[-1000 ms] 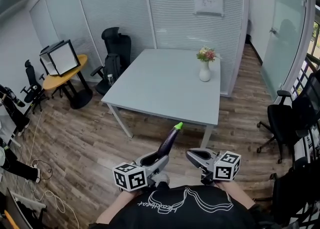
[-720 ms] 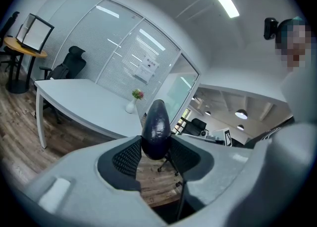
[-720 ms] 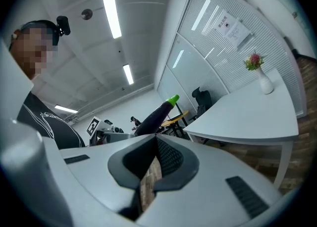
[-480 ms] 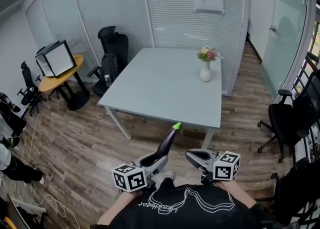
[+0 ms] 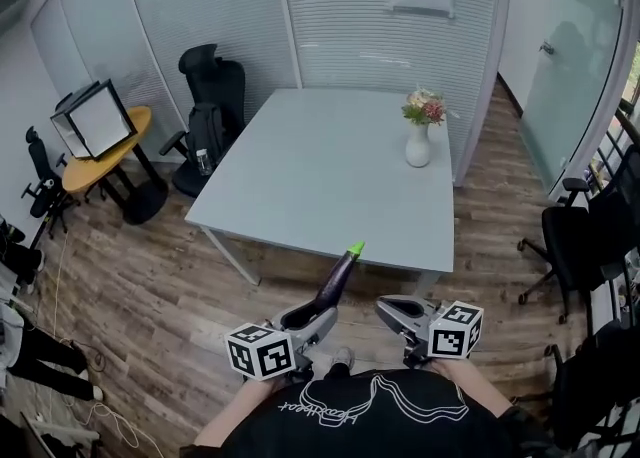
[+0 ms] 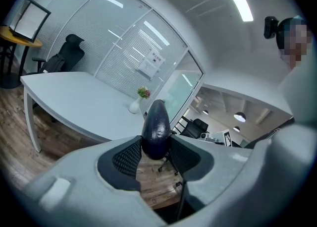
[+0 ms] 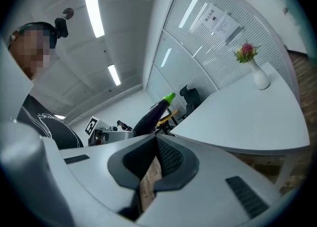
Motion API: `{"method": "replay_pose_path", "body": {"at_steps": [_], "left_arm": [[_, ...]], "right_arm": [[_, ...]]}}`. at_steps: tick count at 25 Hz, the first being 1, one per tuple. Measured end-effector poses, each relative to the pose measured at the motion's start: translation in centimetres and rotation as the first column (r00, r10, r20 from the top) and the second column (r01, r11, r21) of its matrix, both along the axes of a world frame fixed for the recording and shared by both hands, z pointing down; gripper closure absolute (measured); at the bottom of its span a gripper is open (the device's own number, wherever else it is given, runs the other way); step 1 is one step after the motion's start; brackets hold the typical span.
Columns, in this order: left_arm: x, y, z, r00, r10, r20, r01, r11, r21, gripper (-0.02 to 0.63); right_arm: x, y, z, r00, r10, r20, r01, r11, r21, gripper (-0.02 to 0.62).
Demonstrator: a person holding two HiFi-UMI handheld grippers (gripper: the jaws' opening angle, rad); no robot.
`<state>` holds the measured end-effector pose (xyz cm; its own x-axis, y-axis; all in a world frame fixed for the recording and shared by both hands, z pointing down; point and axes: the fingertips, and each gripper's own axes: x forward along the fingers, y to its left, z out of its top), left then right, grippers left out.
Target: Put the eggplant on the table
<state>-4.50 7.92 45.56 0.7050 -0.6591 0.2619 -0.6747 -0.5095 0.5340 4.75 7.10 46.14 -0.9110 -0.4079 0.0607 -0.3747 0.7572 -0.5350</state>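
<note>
A dark purple eggplant (image 5: 338, 279) with a green stem sticks up and forward from my left gripper (image 5: 318, 314), which is shut on its lower end. In the left gripper view the eggplant (image 6: 156, 128) sits squeezed between both pads of the left gripper (image 6: 156, 146). The grey table (image 5: 320, 176) lies just ahead, its near edge a short way beyond the stem. My right gripper (image 5: 390, 308) is beside the left one with nothing in it. In the right gripper view the right gripper (image 7: 154, 144) has its fingertips together, and the eggplant (image 7: 152, 113) shows past them.
A white vase of flowers (image 5: 418, 144) stands at the table's far right. Black office chairs (image 5: 205, 96) are at the far left and another chair (image 5: 575, 236) at the right. A round yellow side table (image 5: 95, 146) holds a box at the left. The floor is wood.
Both grippers and the eggplant have come forward toward the table, whose near edge now lies closer to the stem. The grip on the eggplant is unchanged.
</note>
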Motion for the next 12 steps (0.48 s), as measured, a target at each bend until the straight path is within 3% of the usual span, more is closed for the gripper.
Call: {"method": "replay_pose_path", "body": {"at_steps": [12], "left_arm": [[-5.5, -12.5, -0.4, 0.999, 0.039, -0.005, -0.039, 0.999, -0.010, 0.416]], "right_arm": [[-5.1, -11.8, -0.3, 0.998, 0.054, -0.023, -0.055, 0.998, -0.031, 0.589]]}}
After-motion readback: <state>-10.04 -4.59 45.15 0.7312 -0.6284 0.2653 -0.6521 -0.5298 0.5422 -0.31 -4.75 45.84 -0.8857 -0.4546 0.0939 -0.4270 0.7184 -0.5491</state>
